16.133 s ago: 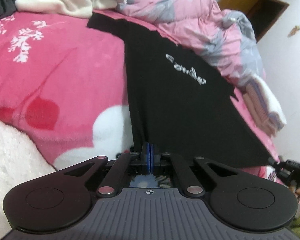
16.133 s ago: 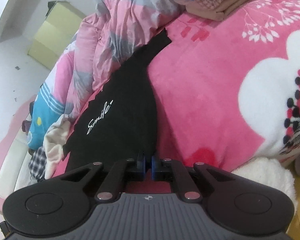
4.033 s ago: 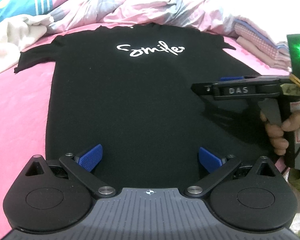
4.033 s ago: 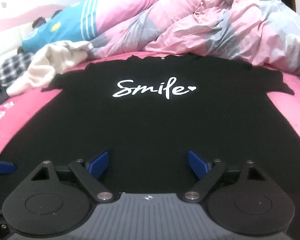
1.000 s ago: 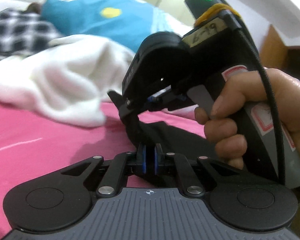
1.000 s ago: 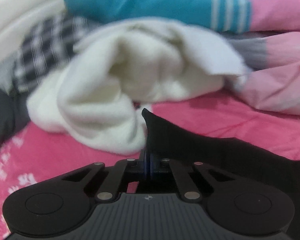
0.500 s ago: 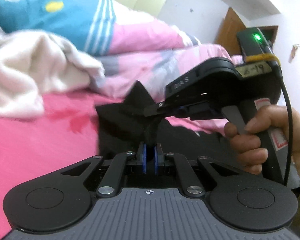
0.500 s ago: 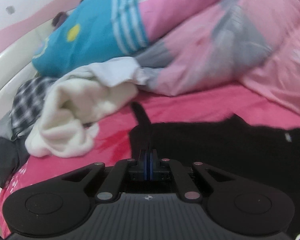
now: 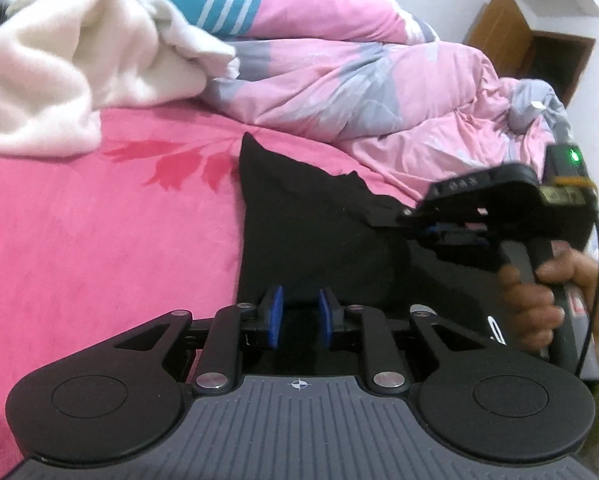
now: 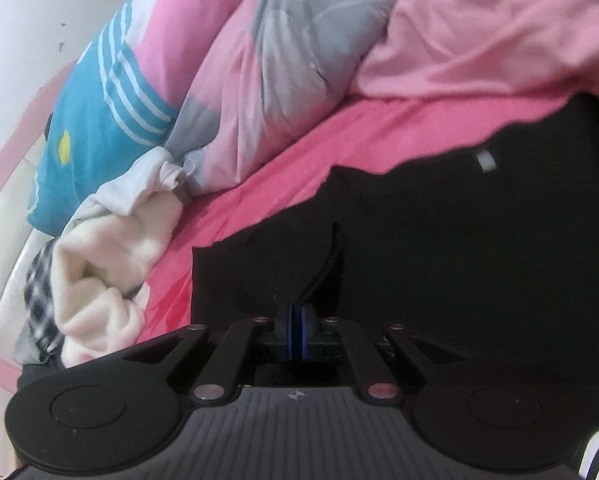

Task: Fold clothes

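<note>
Black T-shirt [image 9: 319, 240] on pink bed [image 9: 99, 232], left tongs [image 9: 298, 314] opening over its fold, unpinched, right tongs [image 10: 297, 334] opening, sleeve edge between pads.

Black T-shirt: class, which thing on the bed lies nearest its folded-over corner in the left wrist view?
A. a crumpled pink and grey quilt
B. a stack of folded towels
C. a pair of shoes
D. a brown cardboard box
A: the black T-shirt has its corner close to the crumpled quilt.
</note>
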`<state>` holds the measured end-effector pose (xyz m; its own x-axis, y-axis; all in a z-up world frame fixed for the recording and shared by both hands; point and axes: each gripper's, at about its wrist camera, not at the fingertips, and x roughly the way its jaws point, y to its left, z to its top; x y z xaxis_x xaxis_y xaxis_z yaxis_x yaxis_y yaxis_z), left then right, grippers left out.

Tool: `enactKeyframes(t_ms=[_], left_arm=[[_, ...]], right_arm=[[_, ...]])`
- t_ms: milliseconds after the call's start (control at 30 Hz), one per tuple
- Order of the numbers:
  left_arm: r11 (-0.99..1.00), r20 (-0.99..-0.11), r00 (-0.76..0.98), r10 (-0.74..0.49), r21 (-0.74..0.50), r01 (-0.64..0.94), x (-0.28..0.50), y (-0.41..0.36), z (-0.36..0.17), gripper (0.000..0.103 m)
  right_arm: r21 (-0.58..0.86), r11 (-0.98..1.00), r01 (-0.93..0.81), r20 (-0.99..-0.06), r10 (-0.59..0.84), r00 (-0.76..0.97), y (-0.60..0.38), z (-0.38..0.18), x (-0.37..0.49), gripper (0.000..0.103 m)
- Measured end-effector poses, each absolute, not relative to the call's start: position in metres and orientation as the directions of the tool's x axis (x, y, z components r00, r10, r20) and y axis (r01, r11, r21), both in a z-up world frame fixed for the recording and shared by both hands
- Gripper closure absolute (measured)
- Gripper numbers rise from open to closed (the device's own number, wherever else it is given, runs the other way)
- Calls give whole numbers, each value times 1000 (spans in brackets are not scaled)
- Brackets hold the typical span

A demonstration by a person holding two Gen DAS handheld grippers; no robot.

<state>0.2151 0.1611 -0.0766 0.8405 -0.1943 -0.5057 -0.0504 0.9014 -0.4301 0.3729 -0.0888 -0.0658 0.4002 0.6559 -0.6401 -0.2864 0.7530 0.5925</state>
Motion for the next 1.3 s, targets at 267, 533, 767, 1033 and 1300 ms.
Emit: enactKeyframes(t_ms=[267, 533, 767, 1033, 1300], left_arm=[[892, -507, 839, -197, -449, -62, 213, 166, -79, 84], [875, -502, 837, -217, -480, -61, 214, 170, -82, 84], [855, -496, 835, -237, -515, -63, 215, 175, -84, 84], [828, -486, 838, -249, -556, -77, 214, 182, -86, 83], [826, -475, 845, -247, -559, -74, 211, 183, -85, 83]], right_arm=[[586, 748, -312, -675, 664, 323, -97, -71, 347, 78], [581, 742, -334, -674, 669, 314, -106, -68, 328, 78], [527, 744, -411, -660, 663, 354, -100, -71, 305, 73], [667, 692, -277, -580, 715, 390, -121, -72, 306, 99], [608, 761, -228, -654, 643, 399, -122, -79, 293, 99]])
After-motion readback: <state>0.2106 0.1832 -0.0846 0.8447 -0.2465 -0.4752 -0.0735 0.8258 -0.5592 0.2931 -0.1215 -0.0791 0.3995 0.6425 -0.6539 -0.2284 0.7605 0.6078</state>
